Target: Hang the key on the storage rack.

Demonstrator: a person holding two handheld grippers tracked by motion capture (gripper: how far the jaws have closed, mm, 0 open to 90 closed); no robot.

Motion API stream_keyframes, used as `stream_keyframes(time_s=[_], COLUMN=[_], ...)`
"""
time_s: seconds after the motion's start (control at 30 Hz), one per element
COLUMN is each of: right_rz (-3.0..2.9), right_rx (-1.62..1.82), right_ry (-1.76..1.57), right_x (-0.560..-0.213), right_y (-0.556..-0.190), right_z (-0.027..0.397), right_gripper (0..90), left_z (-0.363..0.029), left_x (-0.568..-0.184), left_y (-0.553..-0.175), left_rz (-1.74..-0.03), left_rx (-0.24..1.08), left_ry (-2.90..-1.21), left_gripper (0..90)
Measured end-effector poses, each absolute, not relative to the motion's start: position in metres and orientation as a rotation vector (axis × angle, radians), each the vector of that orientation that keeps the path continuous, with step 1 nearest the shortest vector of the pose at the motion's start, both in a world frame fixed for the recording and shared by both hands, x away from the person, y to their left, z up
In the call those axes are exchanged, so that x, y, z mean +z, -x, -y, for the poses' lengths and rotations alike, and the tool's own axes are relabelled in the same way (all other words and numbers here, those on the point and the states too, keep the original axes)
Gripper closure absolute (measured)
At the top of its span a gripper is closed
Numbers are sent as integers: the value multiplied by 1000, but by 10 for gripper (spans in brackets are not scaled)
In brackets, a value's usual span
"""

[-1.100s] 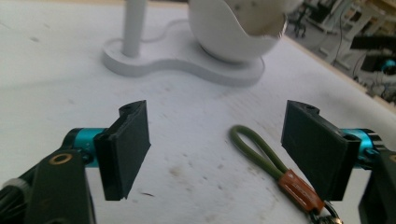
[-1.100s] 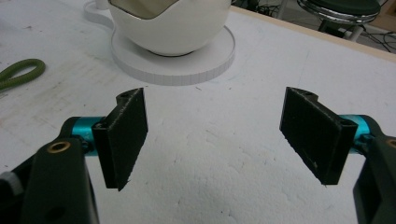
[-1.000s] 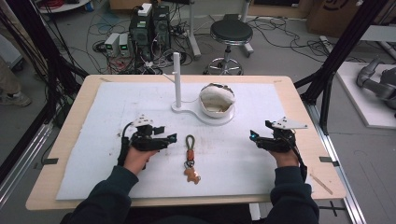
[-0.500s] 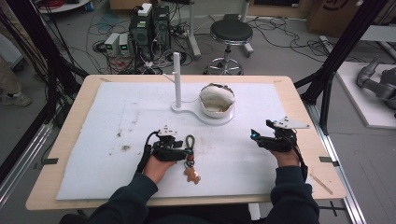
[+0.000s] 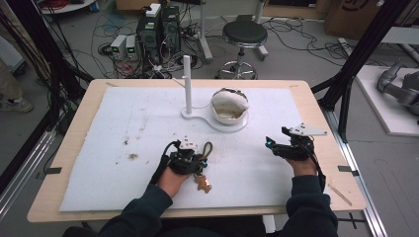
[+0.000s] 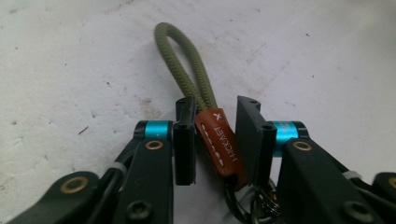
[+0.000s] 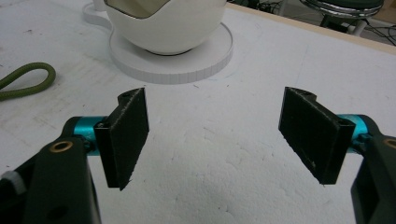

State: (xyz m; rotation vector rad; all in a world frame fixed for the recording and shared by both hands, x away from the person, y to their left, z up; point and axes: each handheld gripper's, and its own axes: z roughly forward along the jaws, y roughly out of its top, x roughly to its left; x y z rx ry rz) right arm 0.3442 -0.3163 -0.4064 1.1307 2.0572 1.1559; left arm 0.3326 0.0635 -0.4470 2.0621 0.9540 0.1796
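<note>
Left gripper (image 6: 215, 140) sits low over the white sheet (image 5: 123, 123), its flat black jaws drawn in narrow on either side of the keychain (image 6: 219, 144). The near jaw looks to touch the brown leather tab, while a sliver of white still shows on the other side, so it is not clamped tight. That tab is smooth, stitched along one edge and stamped with pale letters. Out of it rises a loop of olive cord (image 6: 184, 65), round and woven, lying flat on the sheet beyond the jaws. Dark metal rings cluster beneath the tab. In the high view a small tan figure charm (image 5: 202, 183) lies by the person's left hand (image 5: 174, 180).

Right gripper (image 7: 215, 140) hovers off to the side with its ribbed black jaws spread wide, nothing between them but the grainy, foam-like sheet. Ahead of it stands a glossy white rounded bowl (image 7: 163, 23) on a flat white base (image 7: 196, 65), with a slim white post (image 5: 187, 81) rising from that base.
</note>
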Motion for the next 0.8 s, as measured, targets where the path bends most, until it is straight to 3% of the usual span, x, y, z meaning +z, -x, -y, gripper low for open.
stream_keyframes(time_s=[0.33,0.37,0.4,0.5,0.67,0.8], right_rz=[-2063,-2063,-2065,-2062,-2059,-2065], right_rx=[1158,1154,1153,1153,1155,1151], right_ry=[-1130,-1125,-1127,-1127,-1133,-1130], right_x=[-407,-407,-407,-407,-407,-407], right_y=[-344,-345,-345,-345,-345,-345], right_z=[315,315,315,315,315,314], right_gripper=[247,247,247,247,247,248], left_z=[-104,-104,-102,-95,-89,-89], left_x=[-444,-444,-444,-444,-451,-450], left_y=[-365,-366,-366,-357,-342,-343], left_rz=[-936,-977,-1015,-1063,-1044,-1040], left_rx=[202,238,281,373,497,482], left_ry=[-2096,-2081,-2081,-2104,-2086,-2085], left_gripper=[726,690,546,395,362,399])
